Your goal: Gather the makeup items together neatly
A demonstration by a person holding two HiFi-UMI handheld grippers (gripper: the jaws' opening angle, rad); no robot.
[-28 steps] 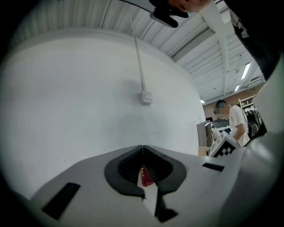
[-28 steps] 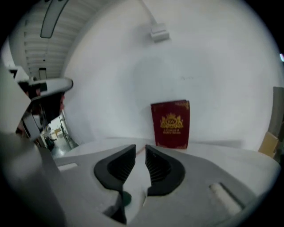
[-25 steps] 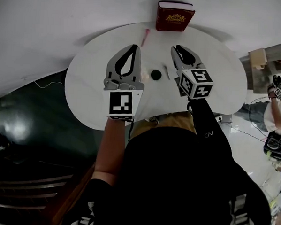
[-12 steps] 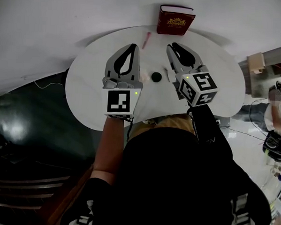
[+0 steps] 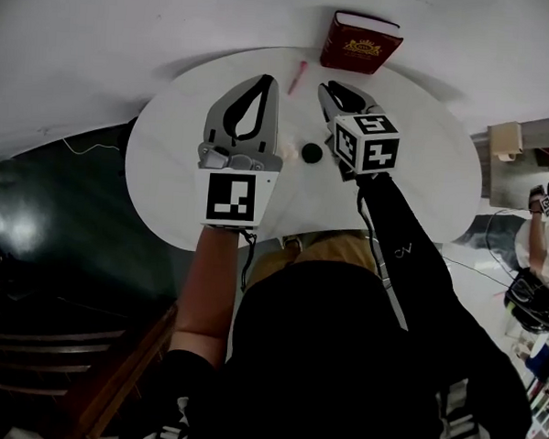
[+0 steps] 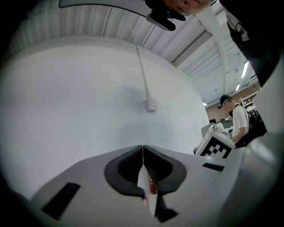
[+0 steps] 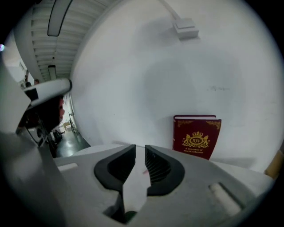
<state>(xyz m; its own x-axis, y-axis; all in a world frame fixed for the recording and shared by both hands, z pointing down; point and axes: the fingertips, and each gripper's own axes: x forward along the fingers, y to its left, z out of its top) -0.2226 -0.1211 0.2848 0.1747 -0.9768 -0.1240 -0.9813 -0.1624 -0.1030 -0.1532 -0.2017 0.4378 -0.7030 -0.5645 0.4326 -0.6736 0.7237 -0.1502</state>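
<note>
On the white desk (image 5: 167,162), nothing looks gathered yet: the pink stick (image 5: 298,76) lies by the far edge, apart from the black round pot (image 5: 311,153), with the left tongs (image 5: 265,80) closed on nothing and the right tongs (image 5: 325,86) slightly parted, also empty.

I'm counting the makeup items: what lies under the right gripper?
Only white table shows around the right gripper, with a black round item beside it. The patch beneath its body is covered; anything there is unseen.
</note>
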